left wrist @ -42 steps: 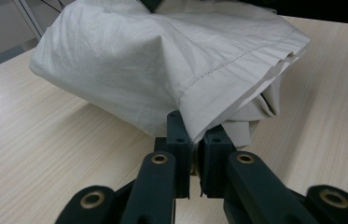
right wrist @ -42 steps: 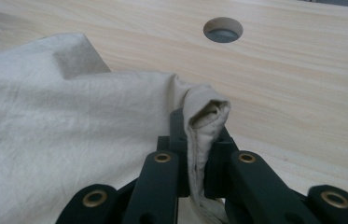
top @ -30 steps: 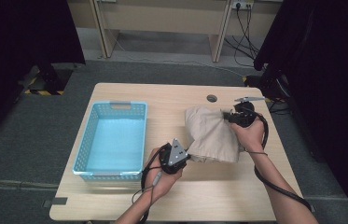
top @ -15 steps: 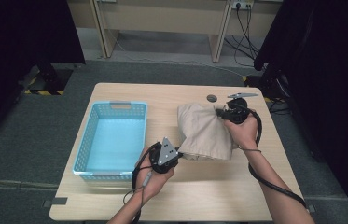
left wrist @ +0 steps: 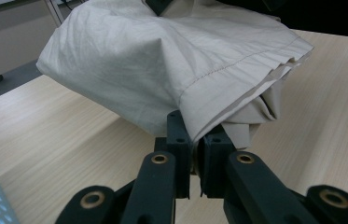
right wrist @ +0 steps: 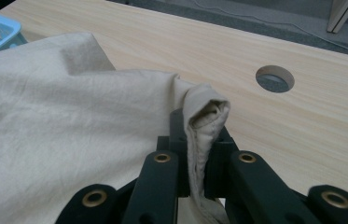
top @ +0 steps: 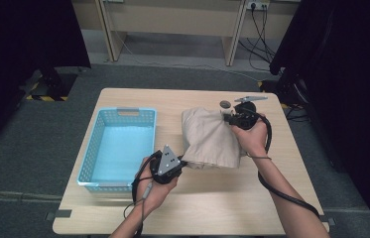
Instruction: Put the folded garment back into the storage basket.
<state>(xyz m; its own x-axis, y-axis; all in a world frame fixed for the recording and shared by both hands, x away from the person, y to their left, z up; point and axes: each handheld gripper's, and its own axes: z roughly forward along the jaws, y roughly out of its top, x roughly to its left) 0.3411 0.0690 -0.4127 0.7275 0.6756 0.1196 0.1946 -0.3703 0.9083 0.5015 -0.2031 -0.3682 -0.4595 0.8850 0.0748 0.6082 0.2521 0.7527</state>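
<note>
Beige cloth held at two ends, just right of table centre

The folded cloth [top: 210, 139] is soft, light and limp: it sags between its held ends and would slump if either let go, so I'd judge the hemmed edges the best holds, since the stitching gives some bite. The left gripper [left wrist: 194, 156] has its jaws clamped on the hemmed corner at the cloth's seven o'clock; the right gripper [right wrist: 198, 154] is pinched tight on a rolled fold at its one o'clock. The table [top: 212, 208] lies bare beneath, a cable hole [top: 225, 104] sits at twelve, and the blue basket [top: 91, 163] stands at nine, apart from the cloth.
</note>
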